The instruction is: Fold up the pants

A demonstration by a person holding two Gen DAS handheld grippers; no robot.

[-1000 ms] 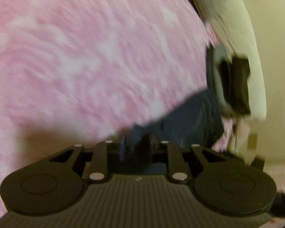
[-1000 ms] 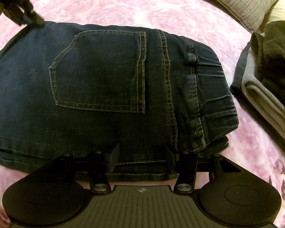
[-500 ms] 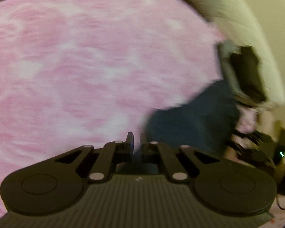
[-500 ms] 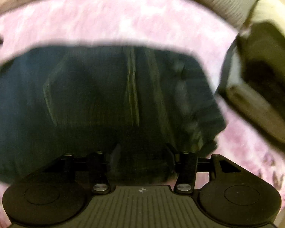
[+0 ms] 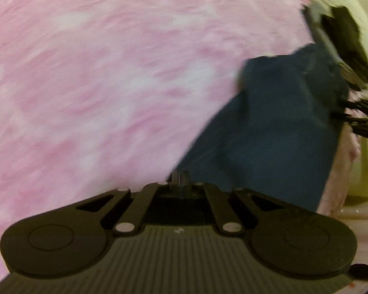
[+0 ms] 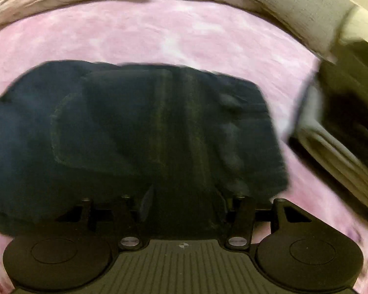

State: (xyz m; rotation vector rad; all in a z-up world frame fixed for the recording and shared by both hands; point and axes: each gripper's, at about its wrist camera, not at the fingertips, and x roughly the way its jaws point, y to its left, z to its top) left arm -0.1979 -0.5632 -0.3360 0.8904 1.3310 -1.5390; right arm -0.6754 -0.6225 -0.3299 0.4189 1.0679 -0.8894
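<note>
The dark blue jeans (image 6: 144, 134) lie folded in a compact block on the pink bedspread (image 6: 159, 36), back pocket and centre seam facing up, with a stack of other folded clothes (image 6: 343, 132) just beside them toward the pillows.

The left gripper (image 5: 180, 176) has changed most. A second ago its jaws stood partly open with the denim edge at their tips; since then they have closed fully, and now they are pressed together with nothing visible between them. Its view has also swung from mostly bedspread to the jeans (image 5: 277, 127) lying off to its right, with its tips at the near corner of the fabric. Whether they touch the denim I cannot tell through the blur.

The right gripper (image 6: 184, 203) stays over the near edge of the jeans, its jaws held moderately open as before, straddling the centre seam without visibly clamping cloth.

Judging from the tidy block and both grippers empty, the last fold looks done; what remains is probably a final smoothing or moving the jeans to the stack.
</note>
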